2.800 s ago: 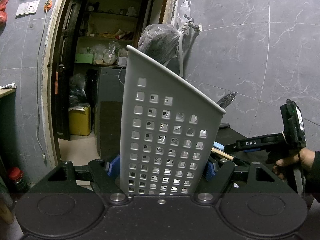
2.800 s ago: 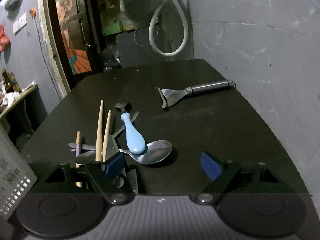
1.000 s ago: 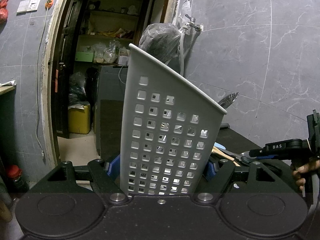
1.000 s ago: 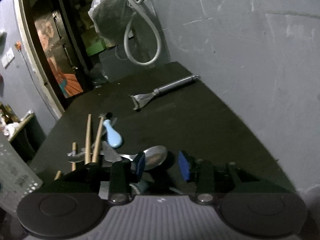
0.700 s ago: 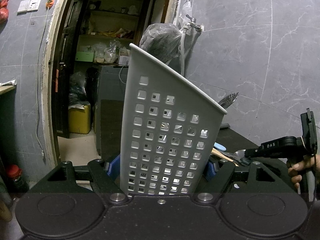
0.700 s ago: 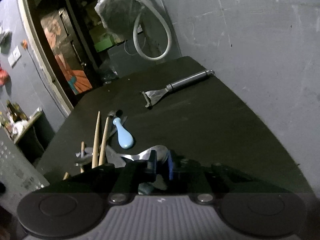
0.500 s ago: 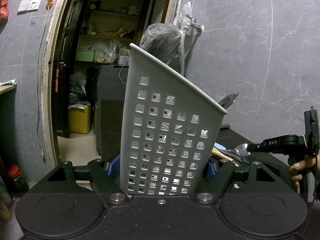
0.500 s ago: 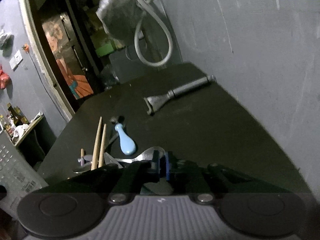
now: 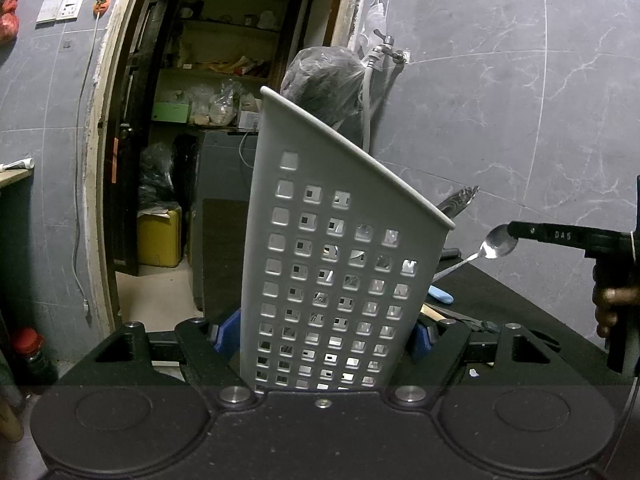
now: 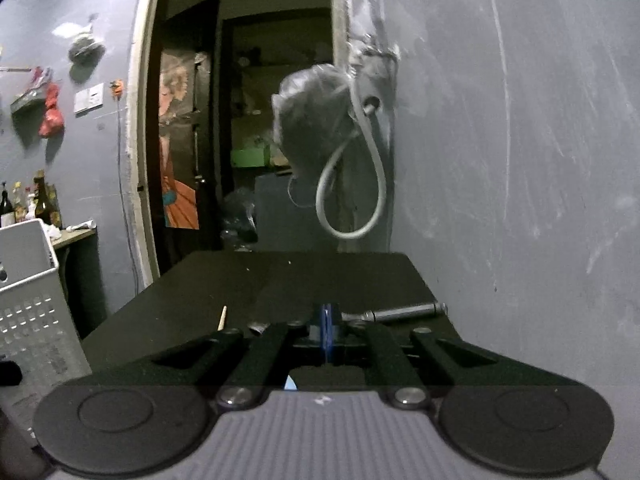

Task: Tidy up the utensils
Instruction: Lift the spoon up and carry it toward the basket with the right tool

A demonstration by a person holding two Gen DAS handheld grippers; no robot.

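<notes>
Nearest to us, our left gripper (image 9: 326, 330) is clamped across the base of the white perforated caddy (image 9: 340, 264), blue pads (image 9: 226, 330) pressed to both walls, and the caddy leans with its slanted open rim facing the right side; if that grip slackens or the lean grows, the utensils already standing inside could shift or spill toward the low edge. Just beyond, our right gripper (image 9: 514, 230) is pinched tight on the bowl of a metal spoon (image 9: 498, 242), lifted clear of the black table (image 9: 520, 300) with its thin handle trailing down toward the caddy's low side. That hold looks risky to us: a smooth curved bowl offers little purchase, so the spoon may pivot or slide out on the way over, and the hanging handle could catch the rim or one of the square holes instead of dropping in. From the right wrist view the closed pads (image 10: 327, 330) hide the spoon, so we cannot check its angle there. On the table behind lie a blue-handled utensil (image 9: 440, 294) and wooden chopsticks (image 10: 222, 317), which a dropped spoon could scatter, and farther off the peeler (image 10: 400, 312) waits near the table's far edge by the wall.
</notes>
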